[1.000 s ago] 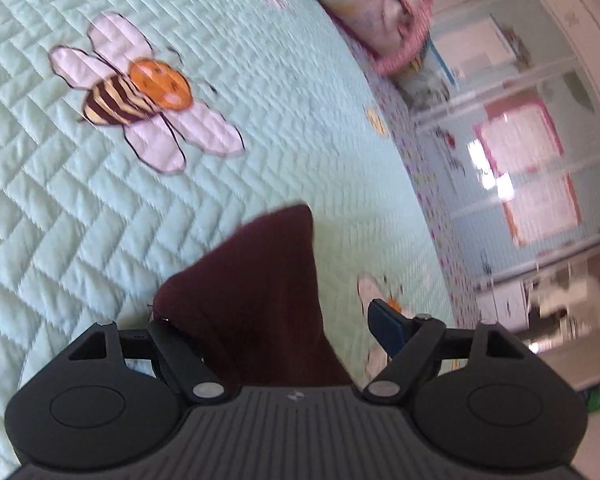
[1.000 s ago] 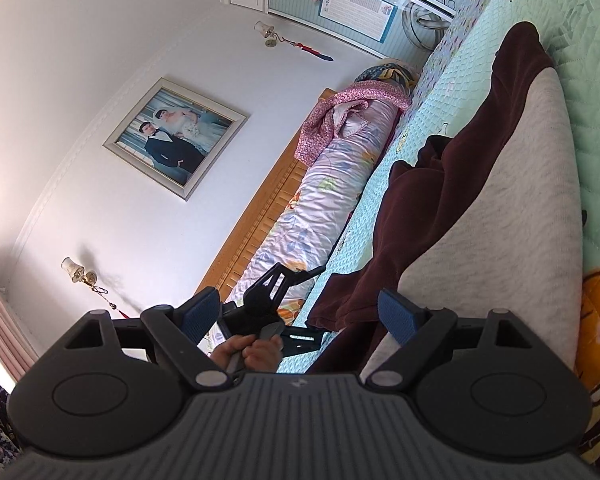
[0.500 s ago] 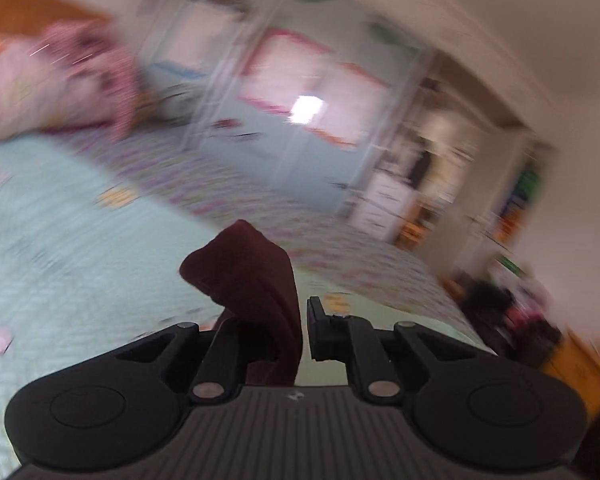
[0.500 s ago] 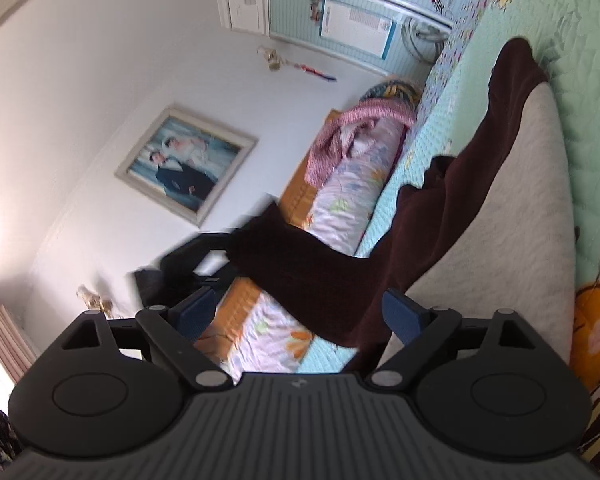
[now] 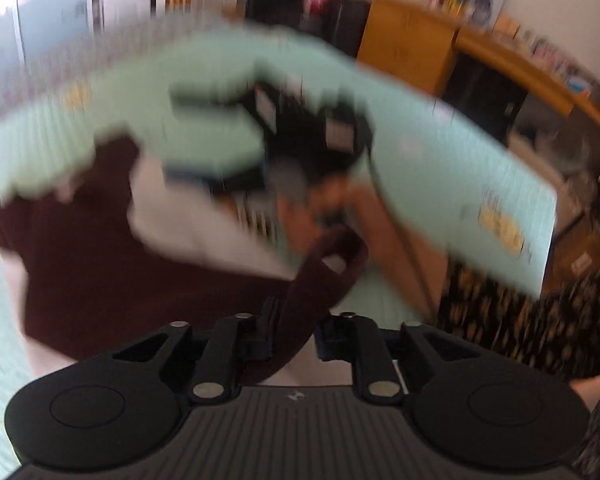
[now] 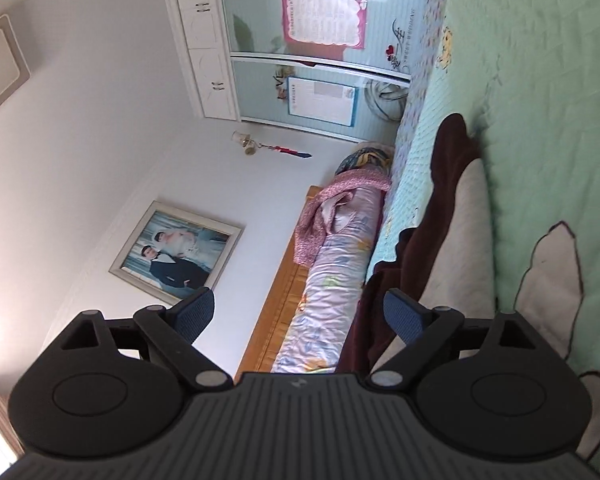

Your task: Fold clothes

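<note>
My left gripper (image 5: 291, 330), its jaws just eased apart a little, pinches a maroon sleeve (image 5: 324, 268) whose cuff loops up beyond the fingers. One maroon-and-grey garment (image 5: 140, 248) lies blurred on the mint quilt (image 5: 440, 160) beyond. My right gripper (image 6: 299, 313) stands spread and empty, its right finger (image 6: 404, 314) near the garment's close edge. Open quilt stretches to the right. One framed photo (image 6: 178, 258) hangs on the wall.
</note>
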### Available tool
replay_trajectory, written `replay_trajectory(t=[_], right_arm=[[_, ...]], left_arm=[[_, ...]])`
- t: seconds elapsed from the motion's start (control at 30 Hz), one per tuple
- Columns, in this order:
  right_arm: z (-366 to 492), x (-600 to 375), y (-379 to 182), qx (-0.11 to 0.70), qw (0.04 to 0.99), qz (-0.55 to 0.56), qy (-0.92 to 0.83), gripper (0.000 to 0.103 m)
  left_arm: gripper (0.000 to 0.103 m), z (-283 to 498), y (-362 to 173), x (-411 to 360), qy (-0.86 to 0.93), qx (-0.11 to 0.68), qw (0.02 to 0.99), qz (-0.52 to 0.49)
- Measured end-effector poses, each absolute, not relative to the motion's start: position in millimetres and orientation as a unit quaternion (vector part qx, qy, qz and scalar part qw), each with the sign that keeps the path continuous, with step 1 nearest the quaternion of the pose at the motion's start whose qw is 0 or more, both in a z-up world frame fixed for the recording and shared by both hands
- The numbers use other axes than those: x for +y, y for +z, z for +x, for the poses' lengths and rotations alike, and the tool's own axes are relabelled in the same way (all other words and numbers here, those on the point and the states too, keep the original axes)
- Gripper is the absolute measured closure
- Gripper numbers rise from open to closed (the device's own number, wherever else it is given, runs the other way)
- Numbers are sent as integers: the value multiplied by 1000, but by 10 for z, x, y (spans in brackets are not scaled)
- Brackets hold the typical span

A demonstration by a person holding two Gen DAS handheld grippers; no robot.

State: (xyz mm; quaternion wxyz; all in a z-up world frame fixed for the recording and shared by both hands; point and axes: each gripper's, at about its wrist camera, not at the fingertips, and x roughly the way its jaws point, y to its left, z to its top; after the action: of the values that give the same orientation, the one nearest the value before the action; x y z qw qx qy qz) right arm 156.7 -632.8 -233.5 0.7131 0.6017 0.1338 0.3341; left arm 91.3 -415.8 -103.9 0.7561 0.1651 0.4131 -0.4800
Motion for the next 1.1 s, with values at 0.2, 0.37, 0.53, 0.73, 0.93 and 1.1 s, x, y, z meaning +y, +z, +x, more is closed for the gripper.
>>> replay_trajectory(t=[0.2, 0.37, 0.53, 0.73, 0.93, 1.1], right_arm=[[1620, -6283, -2319, 145, 723, 585, 339, 11], [1657, -6291, -2301, 145, 727, 581, 337, 11], [1647, -6289, -2312, 142, 726, 583, 336, 11], [1666, -6304, -2315, 136, 723, 588, 335, 10], [1677, -6294, -2321, 139, 723, 588, 336, 10], [1671, -6301, -2328, 140, 724, 587, 335, 10]], left_arm=[[47, 677, -1272, -4107, -471, 477, 733, 119], [47, 554, -1229, -3939, -439, 491, 747, 92], [41, 627, -1215, -3658, -374, 488, 787, -54], [41, 179, -1186, -4126, -404, 423, 801, 127], [41, -250, -1413, -4664, -419, 348, 763, 347], [41, -230, -1583, -4794, -381, 321, 743, 446]])
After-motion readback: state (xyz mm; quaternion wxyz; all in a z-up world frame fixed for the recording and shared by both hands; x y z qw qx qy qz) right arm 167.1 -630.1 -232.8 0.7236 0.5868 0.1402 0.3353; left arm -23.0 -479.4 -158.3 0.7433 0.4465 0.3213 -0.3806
